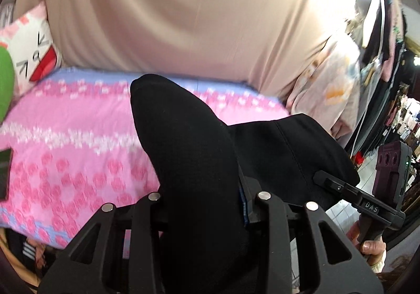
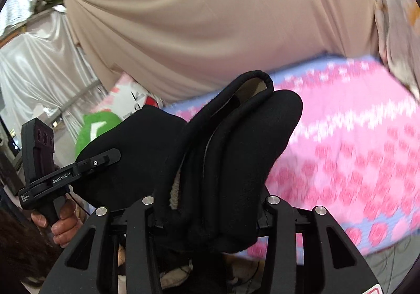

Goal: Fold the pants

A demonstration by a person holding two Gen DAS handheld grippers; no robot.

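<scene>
Black pants (image 1: 194, 152) swallow both claws' fingertips: left claw (image 1: 207, 204) and right claw (image 2: 210, 212) each clamp bunched cloth above the pink bed (image 1: 65, 141); beige curtain (image 1: 170, 10) behind.

The black pants (image 1: 189, 152) are hanging bunched up in the air above the pink bed, not lying flat. Thick fleecy fabric, pale fuzzy lining showing inside, and a rolled waistband edge (image 2: 258, 78) is sticking up on one side.

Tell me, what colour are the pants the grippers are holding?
Black. The pants show best in the left wrist view, against the pink flowery blanket.
</scene>
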